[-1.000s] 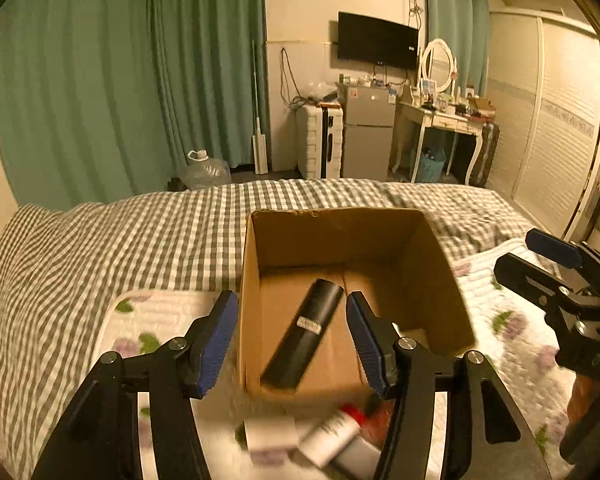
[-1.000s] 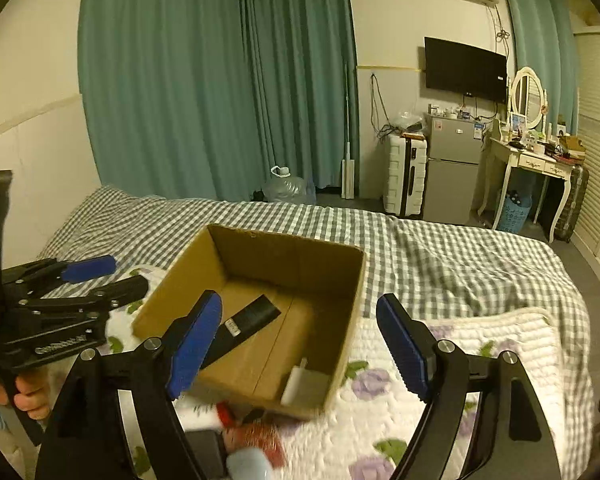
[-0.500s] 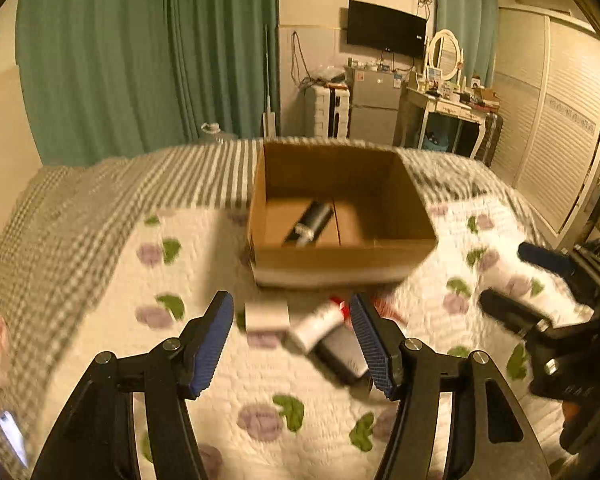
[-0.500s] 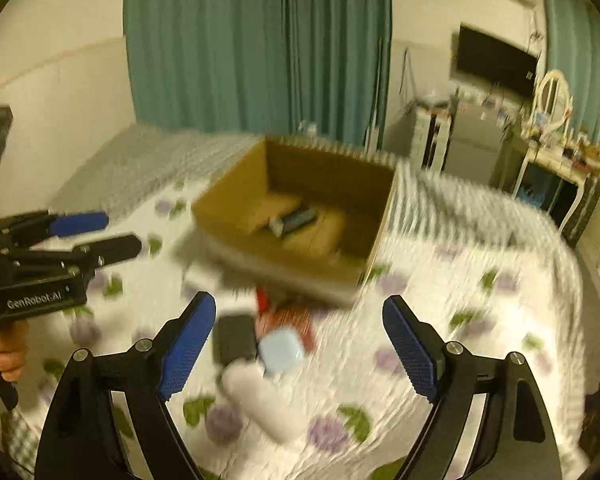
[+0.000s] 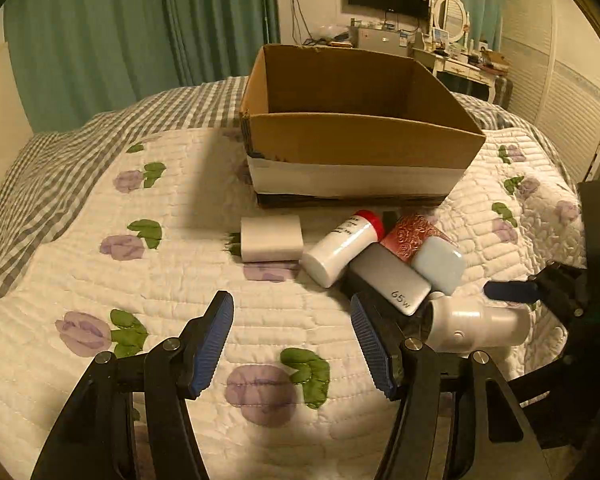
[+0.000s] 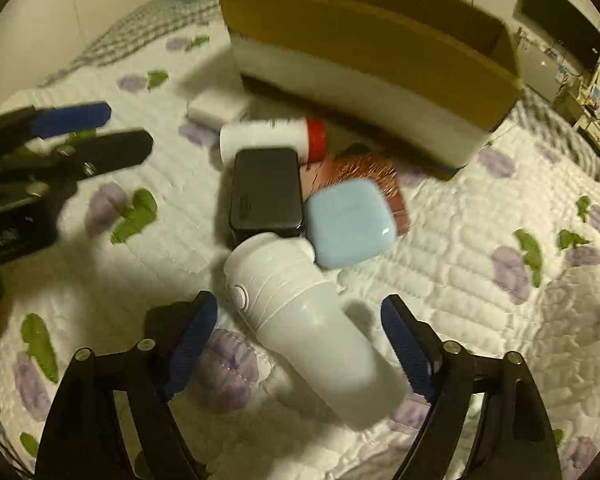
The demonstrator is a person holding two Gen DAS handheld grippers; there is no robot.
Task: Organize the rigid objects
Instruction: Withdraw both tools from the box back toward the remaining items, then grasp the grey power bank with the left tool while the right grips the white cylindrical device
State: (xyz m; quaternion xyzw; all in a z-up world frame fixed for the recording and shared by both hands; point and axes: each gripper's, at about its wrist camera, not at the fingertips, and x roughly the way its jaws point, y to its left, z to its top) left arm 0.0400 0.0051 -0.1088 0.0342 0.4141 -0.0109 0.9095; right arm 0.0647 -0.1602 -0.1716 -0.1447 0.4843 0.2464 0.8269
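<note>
A cardboard box (image 5: 360, 142) stands on the quilt (image 5: 100, 280); it also shows in the right wrist view (image 6: 380, 60). In front of it lie a white block (image 5: 271, 238), a red-capped white bottle (image 5: 342, 246), a grey 65w power bank (image 5: 388, 282), a red patterned tin (image 5: 414, 236), a pale blue case (image 6: 346, 224) and a large white bottle (image 6: 312, 328). My right gripper (image 6: 300, 344) is open, its fingers either side of the large white bottle. My left gripper (image 5: 292, 340) is open and empty above the quilt, short of the pile.
A checked blanket (image 5: 40, 168) covers the far left of the bed. Green curtains (image 5: 140, 32) hang behind. A dresser with a mirror (image 5: 456, 52) and white wardrobes (image 5: 560, 100) stand at the back right.
Both grippers have dropped from above the box to the pile in front of it. The right gripper has come down around the large white bottle.
</note>
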